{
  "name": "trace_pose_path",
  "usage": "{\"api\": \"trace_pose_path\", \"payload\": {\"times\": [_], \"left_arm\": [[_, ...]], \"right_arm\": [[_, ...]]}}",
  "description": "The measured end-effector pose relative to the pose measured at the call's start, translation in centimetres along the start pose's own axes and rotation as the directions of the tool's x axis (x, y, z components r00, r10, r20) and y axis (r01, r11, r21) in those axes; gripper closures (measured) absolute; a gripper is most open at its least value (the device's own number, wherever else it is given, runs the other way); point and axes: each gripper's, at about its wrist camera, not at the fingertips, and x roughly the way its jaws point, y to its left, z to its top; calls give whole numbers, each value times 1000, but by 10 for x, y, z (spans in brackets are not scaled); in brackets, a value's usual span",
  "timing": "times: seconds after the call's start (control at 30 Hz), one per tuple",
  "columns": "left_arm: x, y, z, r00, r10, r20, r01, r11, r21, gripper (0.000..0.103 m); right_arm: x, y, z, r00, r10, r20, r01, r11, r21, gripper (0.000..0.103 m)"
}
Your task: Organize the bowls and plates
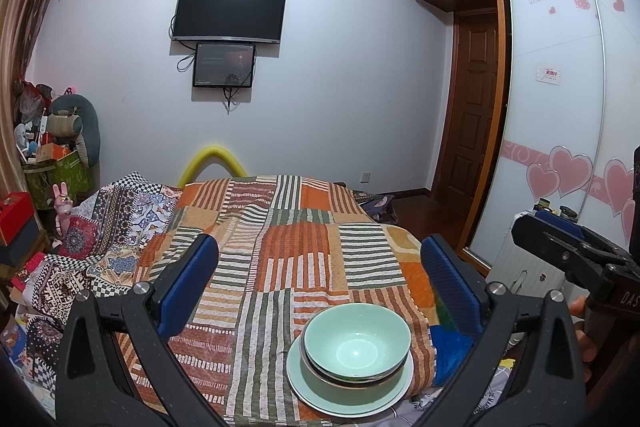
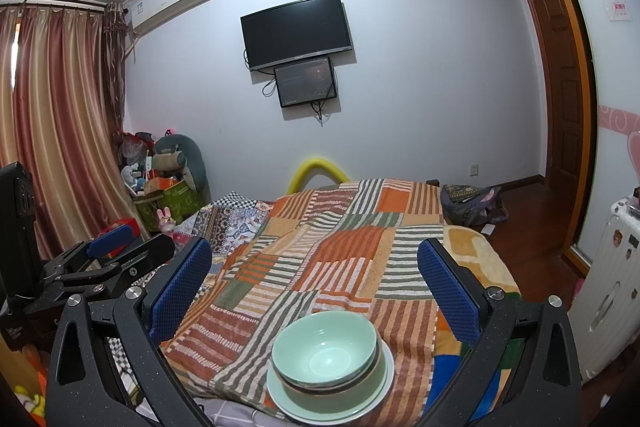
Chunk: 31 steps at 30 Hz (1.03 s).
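Observation:
A pale green bowl [image 1: 356,343] [image 2: 326,347] sits nested in another bowl with a darker rim. Both rest on a pale green plate [image 1: 320,391] [image 2: 372,399] near the front edge of a bed covered by a striped patchwork blanket [image 1: 300,247] [image 2: 320,259]. My left gripper [image 1: 320,243] is open, hovering above and behind the stack, holding nothing. My right gripper [image 2: 314,245] is open too and empty, in the same stance over the stack. Each gripper shows at the side of the other's view: the right gripper [image 1: 560,247] and the left gripper [image 2: 120,251].
A white suitcase [image 2: 612,287] stands right of the bed by a sliding wardrobe [image 1: 560,107]. A backpack [image 2: 472,205] lies on the wooden floor near the door. Boxes and toys [image 1: 52,163] crowd the left corner. A yellow foam tube [image 1: 212,157] arches behind the bed.

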Motion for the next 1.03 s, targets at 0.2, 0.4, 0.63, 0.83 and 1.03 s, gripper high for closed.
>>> {"api": "trace_pose_path", "payload": {"times": [0.2, 0.4, 0.63, 0.83, 1.03], "left_arm": [[0, -1, -1, 1000, -3, -4, 3, 1000, 2, 0], [4, -1, -3, 1000, -25, -11, 25, 1000, 0, 0], [6, 0, -3, 999, -44, -16, 43, 999, -14, 0], [7, 2, -3, 999, -42, -11, 42, 999, -16, 0], [8, -1, -3, 999, -47, -11, 47, 999, -2, 0]], "right_arm": [[0, 0, 0, 1000, 0, -2, 0, 1000, 1, 1], [1, 0, -2, 1000, 0, -9, 0, 1000, 3, 0], [3, 0, -4, 1000, -2, -17, 2, 1000, 12, 0], [4, -1, -5, 1000, -5, -24, 6, 1000, 17, 0], [4, -2, -5, 1000, -4, -29, 5, 1000, 21, 0]]}}
